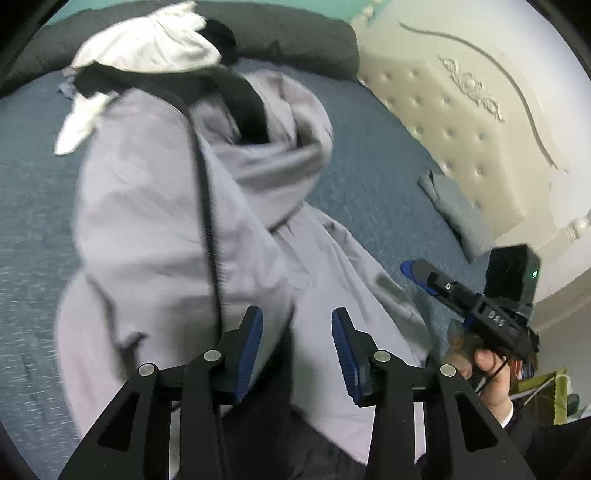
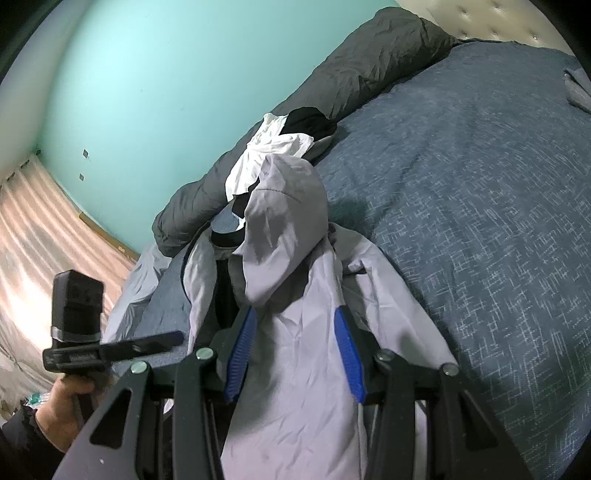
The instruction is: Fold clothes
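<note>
a pale grey jacket (image 1: 177,206) is seen spread and crumpled on the blue bed (image 1: 29,206), reaching from under the left gripper (image 1: 297,321) up past its tips, with a black zip line to the left of the fingers (image 1: 251,332), which are held apart with nothing pressed between the pads. beyond the jacket, a white garment (image 1: 147,40) and a black garment (image 1: 221,33) are piled against a dark grey duvet (image 1: 295,37). the right gripper (image 2: 295,325) is seen with jacket cloth bunched between its parted fingers (image 2: 349,350), though whether that cloth is gripped cannot be told.
</note>
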{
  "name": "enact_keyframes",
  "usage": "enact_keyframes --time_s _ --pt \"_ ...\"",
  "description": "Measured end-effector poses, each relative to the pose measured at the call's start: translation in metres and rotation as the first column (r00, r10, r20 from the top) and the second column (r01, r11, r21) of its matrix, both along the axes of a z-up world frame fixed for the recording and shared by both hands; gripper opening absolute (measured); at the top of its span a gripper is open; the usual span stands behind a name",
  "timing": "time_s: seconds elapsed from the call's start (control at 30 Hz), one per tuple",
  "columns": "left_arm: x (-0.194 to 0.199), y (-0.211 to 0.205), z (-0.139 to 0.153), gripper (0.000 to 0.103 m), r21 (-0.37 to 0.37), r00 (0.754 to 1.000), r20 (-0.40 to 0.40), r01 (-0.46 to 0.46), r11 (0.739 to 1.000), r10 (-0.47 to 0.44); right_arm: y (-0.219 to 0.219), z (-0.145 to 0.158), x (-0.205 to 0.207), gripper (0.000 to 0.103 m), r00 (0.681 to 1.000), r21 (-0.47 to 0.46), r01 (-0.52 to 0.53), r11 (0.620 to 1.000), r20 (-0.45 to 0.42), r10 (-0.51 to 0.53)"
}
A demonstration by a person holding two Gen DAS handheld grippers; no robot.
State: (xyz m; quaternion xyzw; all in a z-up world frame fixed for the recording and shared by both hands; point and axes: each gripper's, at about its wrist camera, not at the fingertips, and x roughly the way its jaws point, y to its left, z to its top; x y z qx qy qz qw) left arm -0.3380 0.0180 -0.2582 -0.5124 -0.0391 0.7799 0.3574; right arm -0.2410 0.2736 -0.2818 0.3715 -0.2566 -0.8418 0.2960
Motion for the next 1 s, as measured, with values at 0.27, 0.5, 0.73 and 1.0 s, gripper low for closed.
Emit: enact_keyframes --time_s 0.27,0.5,0.73,1.0 --pt "-0.011 -0.096 -0.011 0.044 -0.080 0.984 -0.004 -0.179 0.981 0.179 -0.001 -0.001 0.000 0.045 1.000 -0.004 0.000 1.000 0.006 0.000" --pt "-0.007 -0.150 -0.056 0.047 -0.107 0.962 0.091 -0.246 0.963 0.256 -0.002 -0.005 0.000 0.045 1.000 0.009 0.002 1.000 0.015 -0.002" --pt "-0.006 -0.154 -0.084 0.048 -0.137 0.960 0.162 -0.207 0.969 0.228 -0.007 -0.011 -0.002 0.045 1.000 0.029 -0.006 1.000 0.030 0.005" --pt "-0.001 -0.148 -0.080 0.001 -0.132 0.972 0.139 -0.170 0.976 0.188 -0.007 -0.014 -0.003 0.045 0.999 0.038 -0.001 0.999 0.038 0.000"
